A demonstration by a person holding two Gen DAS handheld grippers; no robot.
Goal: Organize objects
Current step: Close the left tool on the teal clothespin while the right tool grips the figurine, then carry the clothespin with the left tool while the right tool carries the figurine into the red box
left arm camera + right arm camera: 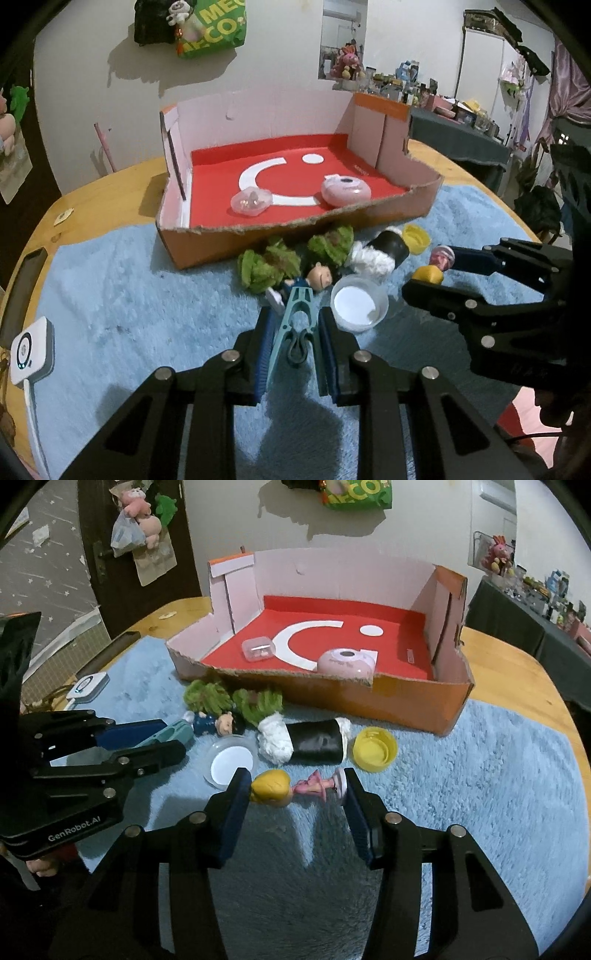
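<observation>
An open cardboard box [295, 240] [406, 701] with a red floor holds a pink round case [345, 189] [347, 661] and a small clear case [251, 200] [258, 649]. My left gripper [295, 321] [162, 738] is shut on a teal clothes peg [295, 321] [173, 733] just above the blue rug. My right gripper [297, 788] [432, 266] brackets a yellow-haired pink doll [295, 788] [436, 264] lying on the rug; its pads touch both ends. A boy figure [317, 277] [218, 723] lies just beyond the peg.
On the rug [147, 295] [480, 794] lie green fluffy toys [266, 264] [236, 701], a black-and-white roll [384, 251] [310, 741], a yellow cap [415, 238] [375, 753] and a clear lid [358, 302] [231, 764]. A white device [31, 350] [86, 686] sits left.
</observation>
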